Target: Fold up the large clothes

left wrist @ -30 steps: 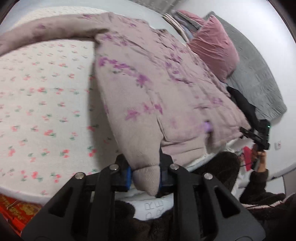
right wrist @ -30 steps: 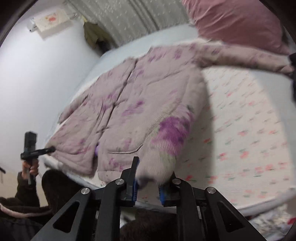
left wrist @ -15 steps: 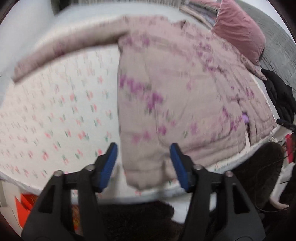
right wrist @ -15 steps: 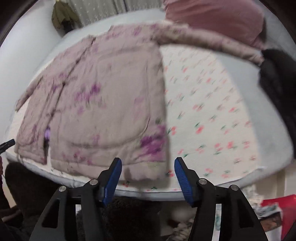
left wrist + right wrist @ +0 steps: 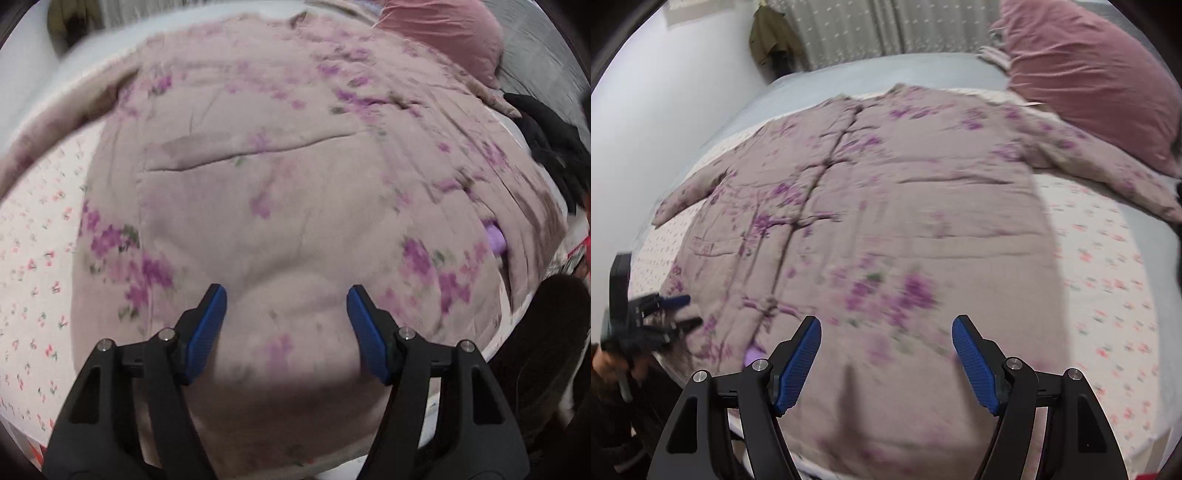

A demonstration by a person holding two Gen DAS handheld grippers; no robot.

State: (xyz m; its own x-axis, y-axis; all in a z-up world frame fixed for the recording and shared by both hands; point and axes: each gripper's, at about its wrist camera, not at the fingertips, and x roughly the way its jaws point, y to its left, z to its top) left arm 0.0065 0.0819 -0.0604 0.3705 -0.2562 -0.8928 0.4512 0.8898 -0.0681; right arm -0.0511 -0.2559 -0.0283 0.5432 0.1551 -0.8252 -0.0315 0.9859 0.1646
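A mauve padded jacket (image 5: pixel 280 184) with purple flowers lies flat on the bed, front up, both sleeves spread out to the sides. My left gripper (image 5: pixel 285 290) hovers over its lower hem area. Its jaws are opening, and the blue pads (image 5: pixel 207 328) press on nothing. In the right wrist view the same jacket (image 5: pixel 905 206) fills the middle. My right gripper (image 5: pixel 887 320) is above the hem near the right side, jaws opening, with only cloth lying below them. The left gripper (image 5: pixel 653 306) shows at the left edge, held in a hand.
The bed sheet (image 5: pixel 1108 277) is white with small red flowers. A pink pillow (image 5: pixel 1089 74) lies at the head beside one sleeve (image 5: pixel 1108 173). A black garment (image 5: pixel 546 144) sits at the right bed edge. A white wall (image 5: pixel 665 92) runs along the far side.
Both grippers were shut on the jacket's lower corners; they let go, opened wide and moved inward over the jacket, which now lies flat.
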